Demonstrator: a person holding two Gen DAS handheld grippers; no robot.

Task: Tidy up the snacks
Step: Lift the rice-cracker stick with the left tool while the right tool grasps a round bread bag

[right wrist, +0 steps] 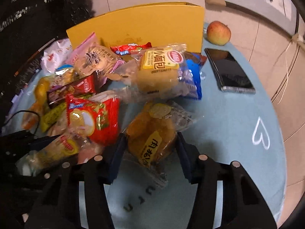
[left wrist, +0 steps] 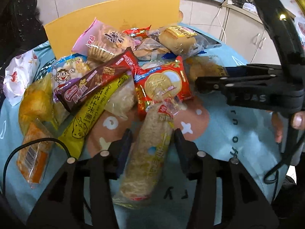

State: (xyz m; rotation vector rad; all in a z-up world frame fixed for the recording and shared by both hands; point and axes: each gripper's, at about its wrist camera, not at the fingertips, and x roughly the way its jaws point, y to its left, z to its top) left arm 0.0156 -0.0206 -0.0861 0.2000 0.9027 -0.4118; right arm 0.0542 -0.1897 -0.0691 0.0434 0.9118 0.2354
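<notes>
A pile of wrapped snacks (left wrist: 114,72) lies on a light blue tablecloth (right wrist: 228,124) in front of a yellow cardboard box (right wrist: 143,22). In the left wrist view my left gripper (left wrist: 152,139) is shut on a long clear-wrapped rice cracker roll (left wrist: 148,152), with a pad against each side. In the right wrist view my right gripper (right wrist: 150,143) is shut on a clear-wrapped brown bun (right wrist: 152,131) at the pile's near right edge. The right gripper (left wrist: 200,84) also shows from the side in the left wrist view, with a person's fingers (left wrist: 297,120) on its handle.
An apple (right wrist: 218,32) and a dark phone (right wrist: 228,72) lie to the right of the box. A white flowered bag (left wrist: 19,74) sits at the pile's left. A black cable (left wrist: 38,143) loops over the near-left snacks. A wall and cabinets stand behind the table.
</notes>
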